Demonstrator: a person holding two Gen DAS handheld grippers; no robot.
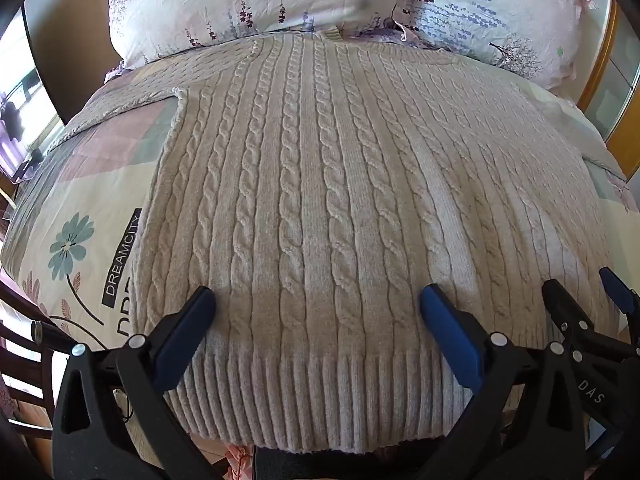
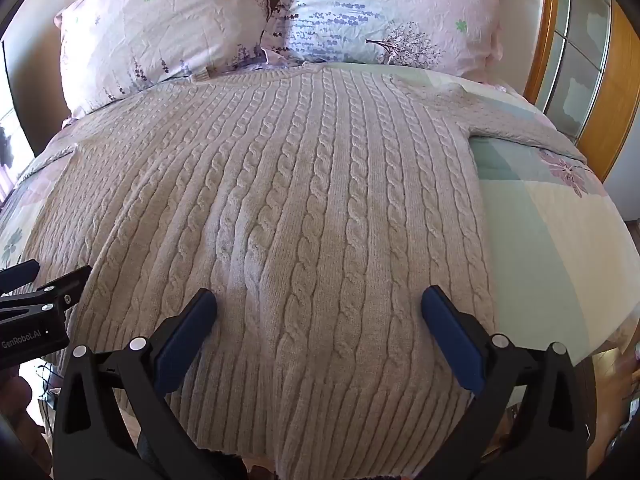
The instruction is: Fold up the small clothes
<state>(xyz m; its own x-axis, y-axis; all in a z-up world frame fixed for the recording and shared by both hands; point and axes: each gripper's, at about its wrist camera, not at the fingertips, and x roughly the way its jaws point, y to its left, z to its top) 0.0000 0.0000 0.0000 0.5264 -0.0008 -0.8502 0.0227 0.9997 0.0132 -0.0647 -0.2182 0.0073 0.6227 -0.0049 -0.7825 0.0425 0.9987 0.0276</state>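
Sunlit bedrm — floral-sheet bed (image 2: 560, 232) w/ two pillows (image 2: 160, 32), wood-framed glass door (image 2: 576, 56) at right.

both views are brightly lit by daylight, with a blown-out window (image 1: 16, 120) at the left edge. soft shadows are cast on the sweater (image 1: 320, 200) below the fingers. edges are strongly bent (fisheye), corners blackened; focus is kept sharp.

Sweater (image 1: 320, 200): thick cable-knit wool-like cloth, matt, ribbed hem. Bedsheet (image 1: 80, 200): smooth printed cotton-like cloth. Pillows (image 2: 160, 40): crinkled thin fabric. Left gripper (image 1: 318, 304): matt black plastic, blue rubbery pads (image 1: 448, 332), shiny metal rivets. Headboard frame (image 2: 540, 40): glossy varnished wood.
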